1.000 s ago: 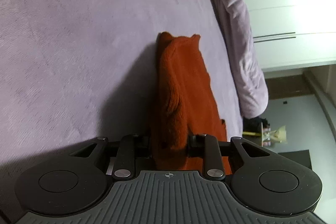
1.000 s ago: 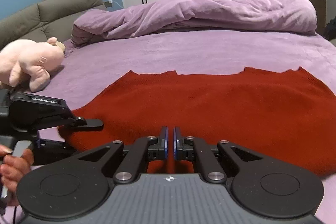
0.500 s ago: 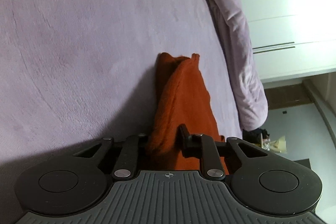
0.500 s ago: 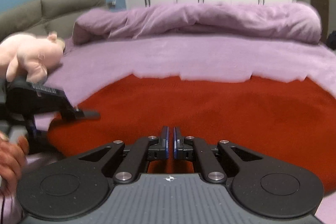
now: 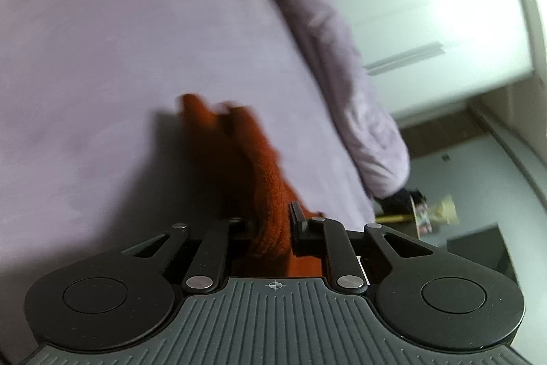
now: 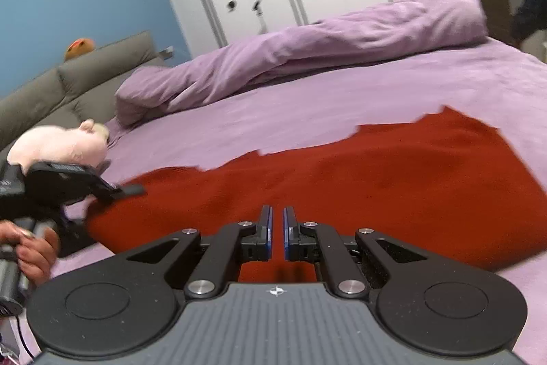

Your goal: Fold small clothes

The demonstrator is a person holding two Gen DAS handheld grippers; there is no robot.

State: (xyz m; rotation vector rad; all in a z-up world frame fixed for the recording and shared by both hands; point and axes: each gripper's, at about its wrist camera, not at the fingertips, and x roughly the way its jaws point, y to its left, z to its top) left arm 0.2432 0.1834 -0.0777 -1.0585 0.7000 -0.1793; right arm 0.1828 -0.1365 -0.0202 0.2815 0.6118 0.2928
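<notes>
Red knit is bunching between the jaws of the left gripper, which have just been closing and are now pinching a thick fold of the red garment at its near edge. The right gripper is sitting almost fully closed low over the garment's near hem; whether any cloth is caught between its pads cannot be told. The rest of the garment is lying spread on the purple bedsheet ahead of the right gripper.

The likely trouble: if only the left side is truly gripping, the lift is going to drag the cloth askew, and the fold line is going to come out crooked. A thick wad in the left jaws could also be slipping free as the weight comes on.

Ahead of the right gripper, beyond the garment, a rumpled purple duvet is lying clear of the folding area. A pink plush toy is sitting far to its left, behind the left gripper, not obstructing anything.
</notes>
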